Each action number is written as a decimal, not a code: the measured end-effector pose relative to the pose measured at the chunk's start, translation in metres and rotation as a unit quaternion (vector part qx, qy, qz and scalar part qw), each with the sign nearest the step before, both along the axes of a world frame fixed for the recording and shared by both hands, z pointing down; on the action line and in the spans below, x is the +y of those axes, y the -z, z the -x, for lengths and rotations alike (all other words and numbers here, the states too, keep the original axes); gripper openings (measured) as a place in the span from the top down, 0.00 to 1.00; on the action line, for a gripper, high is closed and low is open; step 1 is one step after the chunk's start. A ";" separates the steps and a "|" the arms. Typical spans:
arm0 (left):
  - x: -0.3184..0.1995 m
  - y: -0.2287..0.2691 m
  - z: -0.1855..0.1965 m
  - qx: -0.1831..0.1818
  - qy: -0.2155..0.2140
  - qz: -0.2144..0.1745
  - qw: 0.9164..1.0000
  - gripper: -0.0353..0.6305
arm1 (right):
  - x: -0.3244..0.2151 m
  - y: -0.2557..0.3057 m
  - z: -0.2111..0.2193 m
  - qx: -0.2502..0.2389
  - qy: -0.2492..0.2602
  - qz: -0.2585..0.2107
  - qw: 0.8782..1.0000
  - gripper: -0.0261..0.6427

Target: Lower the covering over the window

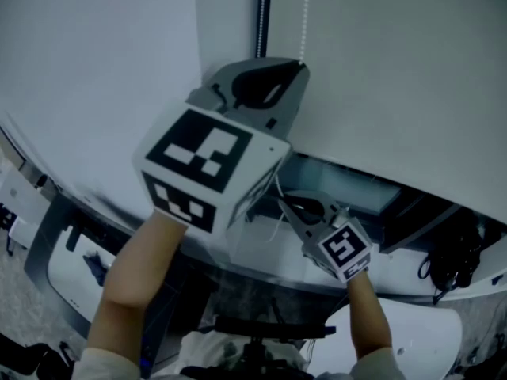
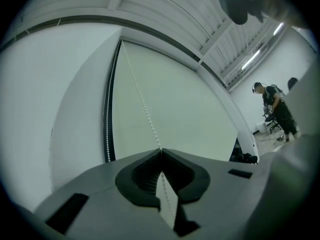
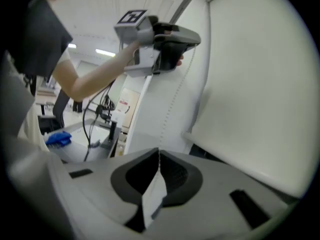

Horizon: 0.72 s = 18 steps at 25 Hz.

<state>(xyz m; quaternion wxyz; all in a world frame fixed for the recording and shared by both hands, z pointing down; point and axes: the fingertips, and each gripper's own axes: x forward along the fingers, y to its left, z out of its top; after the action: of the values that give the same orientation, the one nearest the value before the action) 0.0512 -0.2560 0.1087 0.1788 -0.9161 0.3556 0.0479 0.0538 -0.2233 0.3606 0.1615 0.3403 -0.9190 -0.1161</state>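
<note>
- White wall (image 1: 95,70) surrounds the window, a ribbed ceiling (image 2: 165,14) with strip lights runs overhead, and a person (image 2: 274,111) stands far off at the right of the left gripper view.
- A pale roller blind (image 1: 396,70) hangs over the window. Its bottom edge (image 3: 235,159) sits at about the level of the lower tool, with a dark gap beneath it.
- A dark frame strip (image 1: 263,14) runs up the blind's left side, and the white bead chain (image 1: 304,22) hangs just beside it.
- The left hand-held gripper (image 1: 299,63) is raised high, its jaws closed narrow on the bead chain, which runs straight up from the pinch.
- The right hand-held gripper (image 1: 281,204) is lower on the same chain, its jaws likewise pinched on the beads, pointing a little downward.
- Seen from the right gripper view, a bench (image 3: 75,149) carrying cables (image 3: 95,119) stands to the left.
</note>
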 end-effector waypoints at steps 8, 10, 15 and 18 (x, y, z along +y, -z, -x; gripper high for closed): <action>0.003 -0.010 -0.002 -0.007 0.001 0.001 1.000 0.92 | 0.026 0.109 -0.031 -0.299 0.127 0.084 0.942 0.85; 0.003 -0.023 -0.004 -0.014 0.000 0.009 1.000 0.92 | 0.029 0.139 -0.047 -0.351 0.142 0.068 0.923 0.83; 0.002 -0.058 -0.006 -0.021 -0.002 0.032 0.999 0.92 | 0.023 0.187 -0.060 -0.355 0.116 0.005 0.928 0.82; -0.001 -0.074 -0.003 -0.017 -0.006 0.049 0.999 0.92 | 0.014 0.203 -0.048 -0.326 0.096 -0.021 0.940 0.82</action>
<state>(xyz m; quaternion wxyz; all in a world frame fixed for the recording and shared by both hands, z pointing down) 0.0538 -0.2568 0.1824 0.1399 -0.9264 0.3493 0.0161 0.1016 -0.2089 0.1579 -0.1664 0.2730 -0.9470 -0.0328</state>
